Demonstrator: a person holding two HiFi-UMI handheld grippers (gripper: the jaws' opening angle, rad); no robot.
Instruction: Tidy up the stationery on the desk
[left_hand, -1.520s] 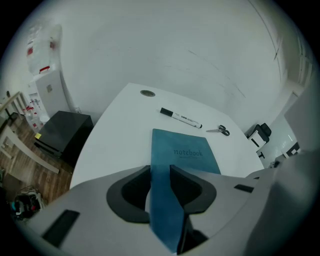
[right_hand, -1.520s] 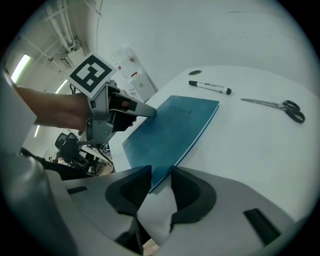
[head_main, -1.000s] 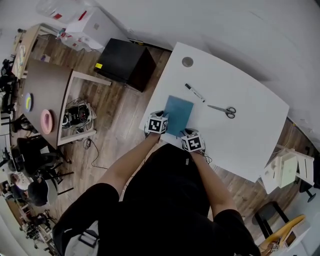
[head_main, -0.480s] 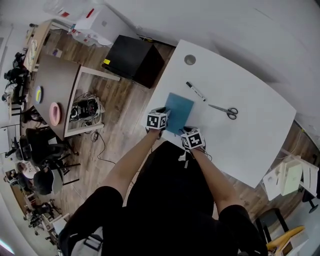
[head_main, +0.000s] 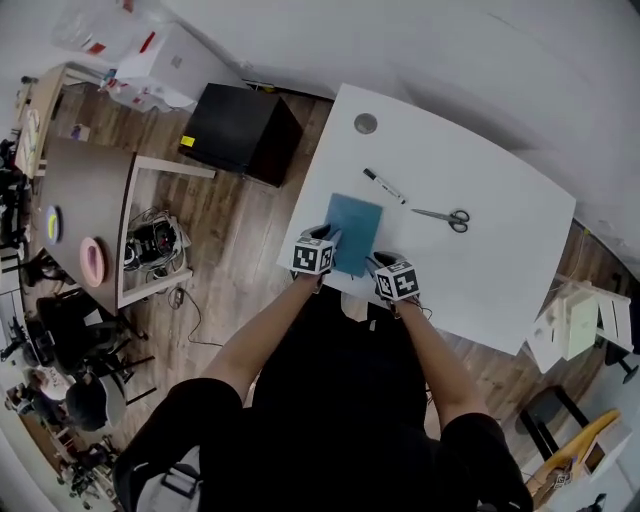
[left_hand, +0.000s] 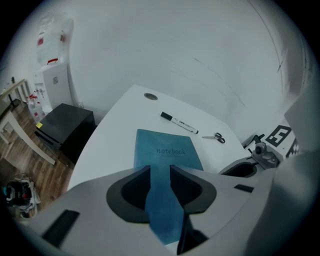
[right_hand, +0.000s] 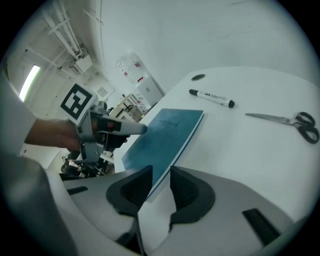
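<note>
Two grippers hover at the near edge of a thin teal-blue paper notebook (head_main: 354, 228)

Jaws of the left gripper (left_hand: 160, 175) stand a narrow gap apart and clasp nothing. The notebook lies flat on the white desk (head_main: 480, 270) beneath them and fills the gap. The right gripper (right_hand: 161, 175), whose jaws have just been closing a little, has only the cover's near corner between them, unpressed. In the head view the marker cubes (head_main: 313, 256) hide the jaw tips. The notebook, black-capped white marker pen (head_main: 384, 186) and metal scissors (head_main: 443, 217) lie as they did a second ago.

Tongs (right_hand: 161, 172) apart, lately closing, blue notebook (right_hand: 162, 135) corner between, marker (right_hand: 211, 98), scissors (right_hand: 287, 120) beyond
</note>
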